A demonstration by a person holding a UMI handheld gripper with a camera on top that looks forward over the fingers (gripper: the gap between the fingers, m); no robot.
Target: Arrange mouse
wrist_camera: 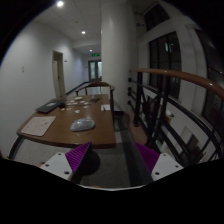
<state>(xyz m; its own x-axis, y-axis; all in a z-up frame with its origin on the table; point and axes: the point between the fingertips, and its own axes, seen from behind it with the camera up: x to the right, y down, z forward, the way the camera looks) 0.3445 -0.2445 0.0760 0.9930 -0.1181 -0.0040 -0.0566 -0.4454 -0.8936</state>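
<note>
A grey mouse (pixel 82 124) lies on a long wooden table (pixel 60 132), near its right edge, ahead and a little left of my fingers. My gripper (pixel 112 160) is open and empty, held off the table's near right corner above the floor. Its purple pads (pixel 76 157) show at both sides, wide apart, with nothing between them.
A light mouse pad or sheet (pixel 38 125) lies on the table's left part. A dark laptop-like item (pixel 48 106) and several papers (pixel 78 101) lie farther back. A railing with a wooden handrail (pixel 175 78) runs along the right. A white pillar (pixel 117 45) stands beyond the table.
</note>
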